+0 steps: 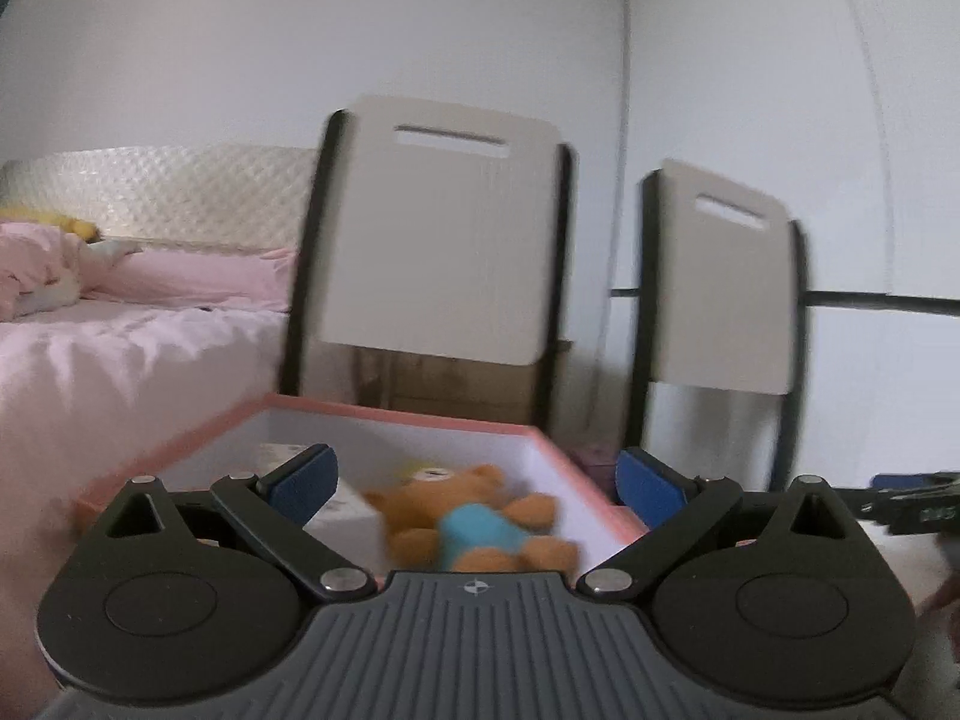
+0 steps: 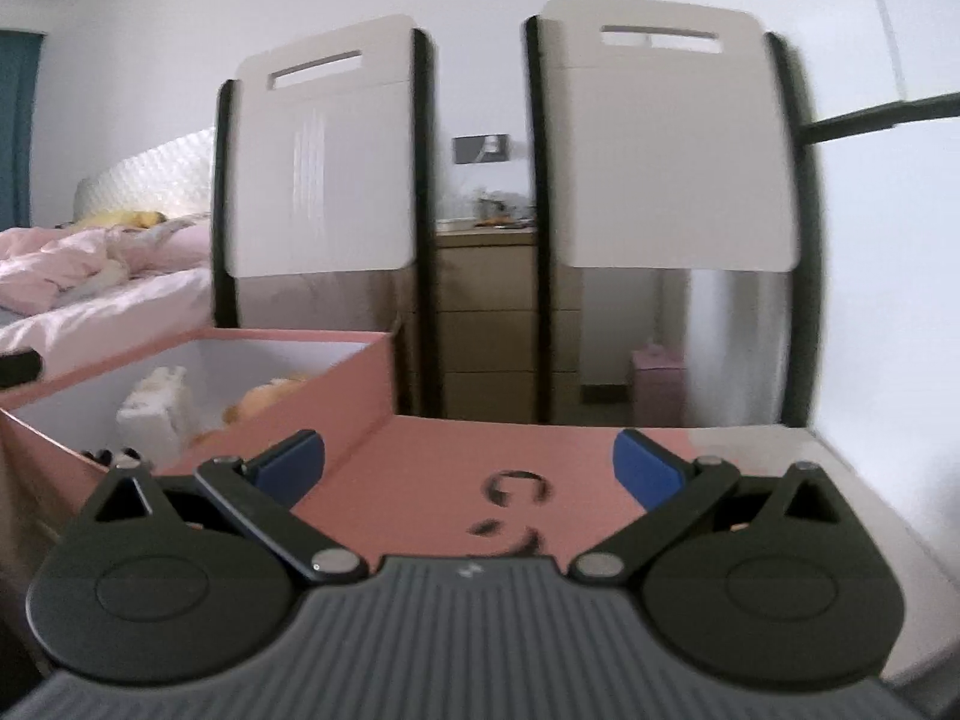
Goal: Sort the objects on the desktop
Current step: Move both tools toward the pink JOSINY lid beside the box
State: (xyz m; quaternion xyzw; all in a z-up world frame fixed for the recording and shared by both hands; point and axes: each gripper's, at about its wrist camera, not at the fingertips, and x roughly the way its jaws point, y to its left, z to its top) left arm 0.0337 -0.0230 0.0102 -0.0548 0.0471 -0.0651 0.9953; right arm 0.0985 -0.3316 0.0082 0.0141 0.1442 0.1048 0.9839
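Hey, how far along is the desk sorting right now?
Done so far: the teddy bear and a white box already lie inside the pink box. In hand: nothing, the left gripper and right gripper are both open. Left: the pink lid lies beside the box, not on it.

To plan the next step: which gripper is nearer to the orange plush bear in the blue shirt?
Left. The left gripper hangs open directly over the bear; the right gripper is outside the pink box, beside it.
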